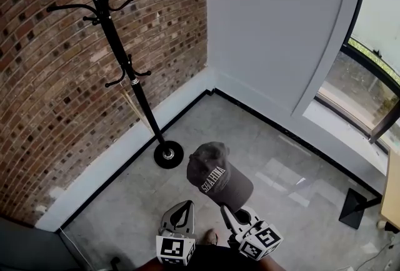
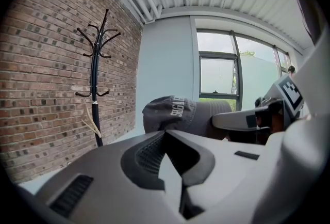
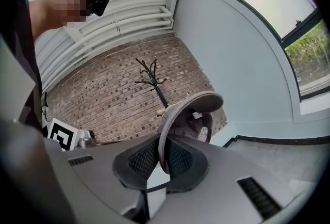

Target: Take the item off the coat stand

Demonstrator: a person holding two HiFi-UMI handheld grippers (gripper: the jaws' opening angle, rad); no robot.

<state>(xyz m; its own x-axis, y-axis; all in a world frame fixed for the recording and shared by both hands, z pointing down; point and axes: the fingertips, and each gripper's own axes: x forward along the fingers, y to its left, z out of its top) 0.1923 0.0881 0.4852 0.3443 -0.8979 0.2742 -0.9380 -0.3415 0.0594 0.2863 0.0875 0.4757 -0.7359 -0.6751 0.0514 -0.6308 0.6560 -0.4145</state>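
The dark grey cap point(image 1: 214, 173) with white lettering hangs in the air over the floor, apart from the black coat stand point(image 1: 116, 46). My right gripper point(image 1: 224, 208) is shut on the cap's brim point(image 3: 164, 130), which runs up between its pads point(image 3: 181, 158). In the right gripper view the cap's inside point(image 3: 193, 117) faces me. My left gripper point(image 1: 187, 205) sits just left of the right one, shut with nothing in it point(image 2: 165, 134). From the left gripper view the cap point(image 2: 170, 112) shows ahead and the coat stand point(image 2: 96, 78) stands at the left.
The stand's round base point(image 1: 169, 154) rests by the brick wall point(image 1: 44, 107). A pale wooden piece point(image 1: 128, 96) hangs low on the stand. A grey wall and a window point(image 1: 375, 32) lie to the right, with a black foot point(image 1: 355, 207) and a wooden edge point(image 1: 394, 192).
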